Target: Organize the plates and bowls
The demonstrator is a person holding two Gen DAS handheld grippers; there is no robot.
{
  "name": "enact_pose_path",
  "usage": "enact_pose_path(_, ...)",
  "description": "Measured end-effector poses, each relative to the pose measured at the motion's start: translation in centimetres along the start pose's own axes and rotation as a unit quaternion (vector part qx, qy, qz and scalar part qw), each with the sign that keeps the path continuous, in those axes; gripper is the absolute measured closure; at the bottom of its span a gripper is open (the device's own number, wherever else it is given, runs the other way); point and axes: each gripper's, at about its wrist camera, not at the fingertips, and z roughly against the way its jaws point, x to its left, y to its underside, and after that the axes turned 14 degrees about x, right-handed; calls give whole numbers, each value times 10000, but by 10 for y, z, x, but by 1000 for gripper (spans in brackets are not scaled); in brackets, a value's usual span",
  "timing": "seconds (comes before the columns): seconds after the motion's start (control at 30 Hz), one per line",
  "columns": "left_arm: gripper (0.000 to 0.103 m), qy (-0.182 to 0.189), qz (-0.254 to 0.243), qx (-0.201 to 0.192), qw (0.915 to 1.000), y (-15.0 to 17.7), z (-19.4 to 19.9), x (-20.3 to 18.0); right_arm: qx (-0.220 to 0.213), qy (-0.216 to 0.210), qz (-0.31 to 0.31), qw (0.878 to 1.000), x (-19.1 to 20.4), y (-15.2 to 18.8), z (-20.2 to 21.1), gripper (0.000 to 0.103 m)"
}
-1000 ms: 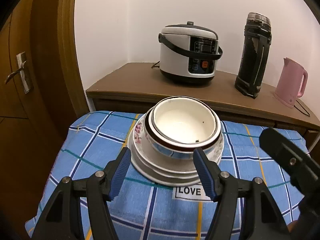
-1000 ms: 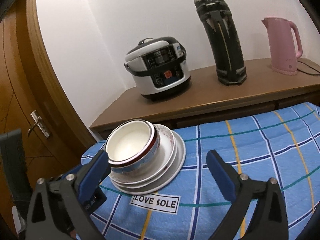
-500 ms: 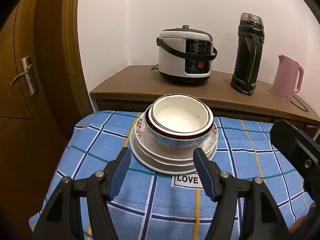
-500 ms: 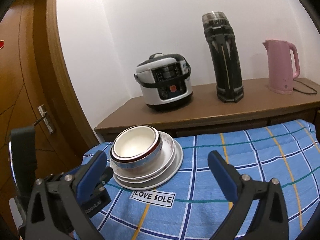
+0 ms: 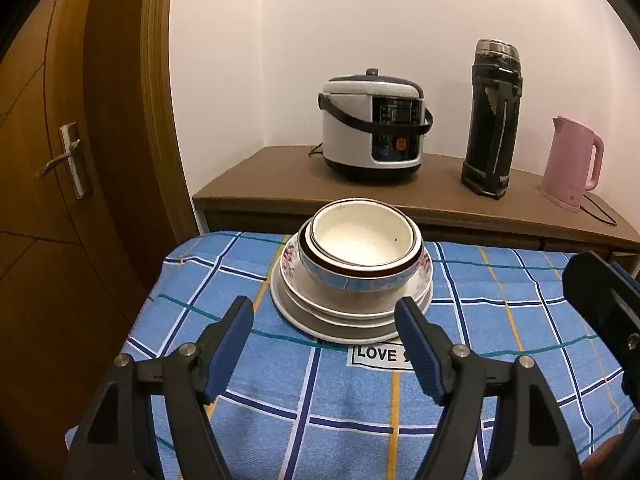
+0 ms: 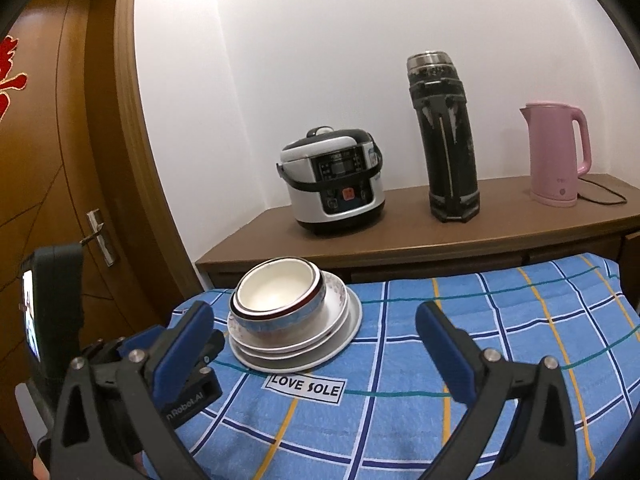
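Two nested bowls (image 5: 360, 240), a white one inside one with a red-brown rim and a blue band, sit on a stack of white plates (image 5: 344, 322) on a blue plaid cloth (image 5: 280, 380). My left gripper (image 5: 322, 312) hangs just short of the stack, its jaws opening with nothing between them. In the right wrist view, the bowls (image 6: 276, 292) and plates (image 6: 344, 320) lie left of centre. My right gripper (image 6: 314, 316) stands open and empty, on the near side of the stack. The left gripper's body (image 6: 180, 364) shows at the lower left there.
Behind the cloth runs a wooden sideboard (image 5: 256, 184) with a rice cooker (image 5: 372, 136), a tall black flask (image 5: 494, 120) and a pink kettle (image 5: 570, 164) with its cord. A wooden door (image 5: 68, 160) stands at the left. A "LOVE SOLE" label (image 6: 306, 386) lies before the plates.
Both grippers have drawn back from the stack, which now looks smaller and farther off. The left jaws stand a little wider. The dishes have not moved.
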Motion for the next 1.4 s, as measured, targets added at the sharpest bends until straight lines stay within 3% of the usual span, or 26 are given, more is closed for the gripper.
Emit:
enact_pose_path(0.33,28,-3,-32,-101,9999,-1,3,-4,-318,106,-13,9994,-6,-1,16,0)
enact_pose_path(1.0,28,-54,47,-166,9998,-6,-3,-3,-348,111,-38,9993,-12,-5,7,0)
enact_pose_path(1.4,28,-19,21,-411,9991,-3,16,-1,-494,144,-23,9987,-6,-2,15,0)
